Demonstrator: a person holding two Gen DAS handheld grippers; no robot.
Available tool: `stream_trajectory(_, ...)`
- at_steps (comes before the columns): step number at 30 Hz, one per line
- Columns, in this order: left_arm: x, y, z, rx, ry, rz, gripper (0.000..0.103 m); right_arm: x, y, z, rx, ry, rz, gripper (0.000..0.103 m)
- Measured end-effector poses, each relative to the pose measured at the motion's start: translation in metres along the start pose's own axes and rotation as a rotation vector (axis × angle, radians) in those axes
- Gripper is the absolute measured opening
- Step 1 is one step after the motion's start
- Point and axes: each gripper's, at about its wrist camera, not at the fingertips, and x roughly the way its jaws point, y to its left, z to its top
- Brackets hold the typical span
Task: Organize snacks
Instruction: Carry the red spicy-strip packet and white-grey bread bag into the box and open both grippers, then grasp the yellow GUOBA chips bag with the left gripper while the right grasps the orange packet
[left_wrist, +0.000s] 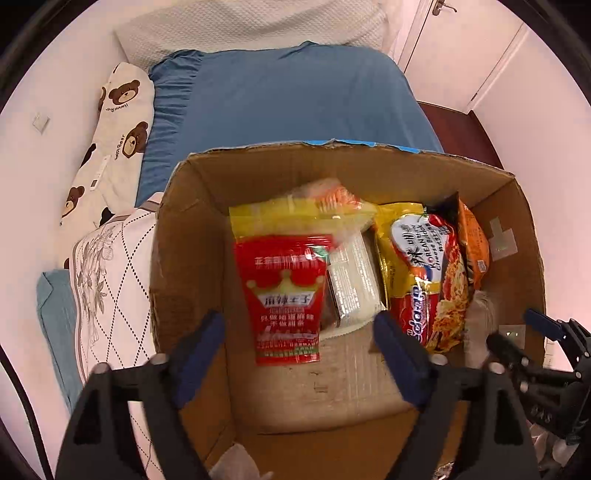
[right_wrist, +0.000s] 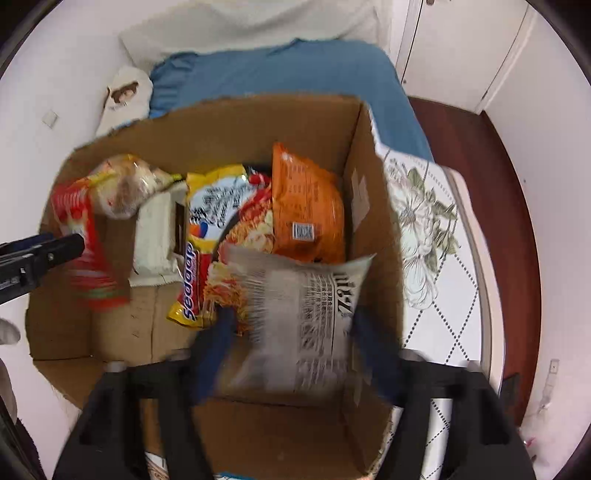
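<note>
A: What sort of place is this?

B: A bedroom in a home. There is a bed with a blue fitted sheet, gathered at its corner, and a pale textured blanket lying across its far end.

A: Anything else?

B: A pillow printed with cartoon bears lies along the bed's edge by a plain wall, and a quilt with a flower and diamond stitching lies on the bed. White doors with a metal handle stand past the bed, over a dark wooden floor.

A: And the box?

B: A worn cardboard box of snack packets, the kind kept at home.
</note>
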Motion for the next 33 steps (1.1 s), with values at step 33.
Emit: stream_trajectory(33, -0.134, -0.014, -0.143, -0.024, -0.428, -0.016, 0.085, -0.122, 0.043, -0.116, -0.051, -0.371, -0.065, 0.093)
